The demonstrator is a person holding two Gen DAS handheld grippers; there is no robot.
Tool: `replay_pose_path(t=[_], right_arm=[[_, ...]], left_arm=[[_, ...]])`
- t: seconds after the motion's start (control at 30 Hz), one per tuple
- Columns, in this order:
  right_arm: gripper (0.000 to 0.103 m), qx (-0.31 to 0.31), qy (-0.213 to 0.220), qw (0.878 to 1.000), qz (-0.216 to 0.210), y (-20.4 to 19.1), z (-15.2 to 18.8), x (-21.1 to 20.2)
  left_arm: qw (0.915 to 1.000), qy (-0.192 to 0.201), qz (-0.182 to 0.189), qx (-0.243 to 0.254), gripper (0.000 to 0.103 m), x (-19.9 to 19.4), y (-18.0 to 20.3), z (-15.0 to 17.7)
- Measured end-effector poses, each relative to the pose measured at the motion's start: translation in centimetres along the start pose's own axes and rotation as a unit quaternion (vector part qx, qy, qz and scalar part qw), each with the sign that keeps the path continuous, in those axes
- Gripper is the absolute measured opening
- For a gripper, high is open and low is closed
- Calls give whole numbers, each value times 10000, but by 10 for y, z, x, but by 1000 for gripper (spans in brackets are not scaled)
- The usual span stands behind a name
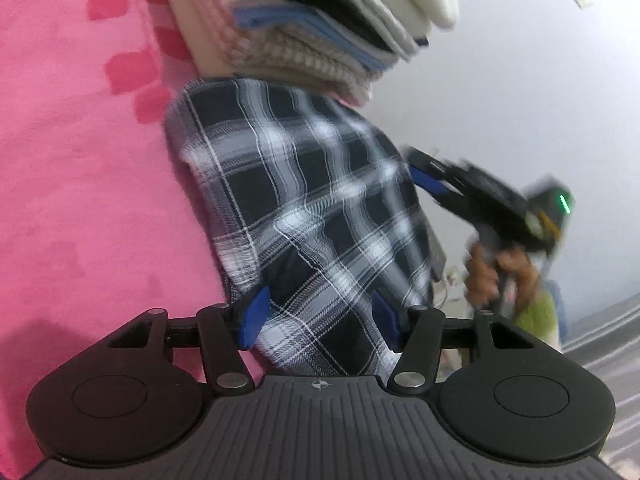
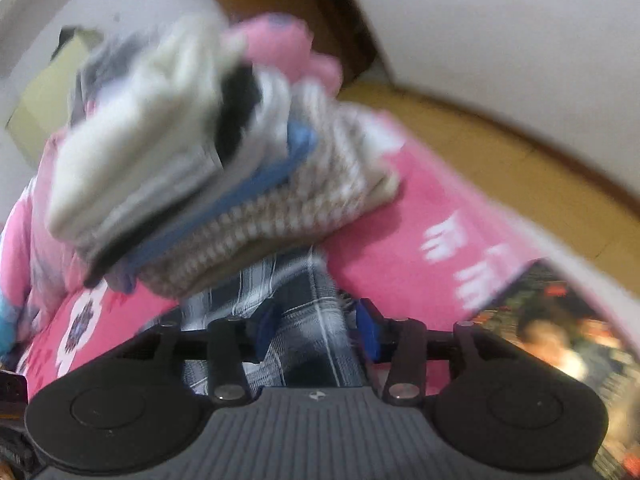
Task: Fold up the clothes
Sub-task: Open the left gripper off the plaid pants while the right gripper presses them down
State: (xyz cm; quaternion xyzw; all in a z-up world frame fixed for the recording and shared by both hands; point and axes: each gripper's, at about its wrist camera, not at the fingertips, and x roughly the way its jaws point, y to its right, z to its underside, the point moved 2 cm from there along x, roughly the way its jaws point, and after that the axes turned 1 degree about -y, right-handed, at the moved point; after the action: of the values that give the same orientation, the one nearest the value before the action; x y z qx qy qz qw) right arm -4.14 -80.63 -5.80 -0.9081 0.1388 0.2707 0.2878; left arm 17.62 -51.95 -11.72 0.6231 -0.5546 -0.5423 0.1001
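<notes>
On the pink flowered bed cover [image 1: 80,160], beside a finished stack of folded clothes [image 1: 320,40], the black-and-white checked garment [image 1: 312,208] hangs bunched between left gripper [image 1: 318,320] and right gripper [image 2: 316,326], each clamping cloth, folding apparently unfinished.

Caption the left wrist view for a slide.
Left gripper clasps folded plaid garment beside stacked clothes on pink blanket.
</notes>
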Motion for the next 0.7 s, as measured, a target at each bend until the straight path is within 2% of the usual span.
replay_pose_path(t=[0.03,0.1,0.17,0.23,0.33,0.43,0.53,0.6,0.67,0.7], right_arm=[[47,20,269,9996,37,-4,6,-24],[47,189,617,9978,-153,-14,27,-66],[47,173,715,9968,-307,-34,57,-92],[47,-20,745,9964,-411,-59,90,-111],[45,-866,703,9933,-304,-110,134,-110],[43,-1714,830,9816,-156,-152,168,-95],[41,-2212,545,9733,263,-156,200,-63],[40,-2532,341,9652,552,-157,221,-42],[39,-2600,489,9628,552,-162,219,-49],[33,-2624,576,9617,541,-165,217,-54]], left_arm=[[9999,31,-67,84,57,-8,0,-3],[9994,94,-202,252,57,-23,-1,-9],[9981,179,-370,452,57,-38,0,-16],[9932,364,-755,807,57,-51,7,-29],[9843,472,-1122,1278,57,-54,14,-41],[9737,506,-1448,1686,57,-38,14,-38],[9645,613,-1761,1869,56,-21,4,-33],[9613,713,-1856,1909,56,-15,-6,-33],[9624,778,-1776,1903,57,-15,-14,-35],[9631,805,-1719,1910,57,-17,-15,-36]])
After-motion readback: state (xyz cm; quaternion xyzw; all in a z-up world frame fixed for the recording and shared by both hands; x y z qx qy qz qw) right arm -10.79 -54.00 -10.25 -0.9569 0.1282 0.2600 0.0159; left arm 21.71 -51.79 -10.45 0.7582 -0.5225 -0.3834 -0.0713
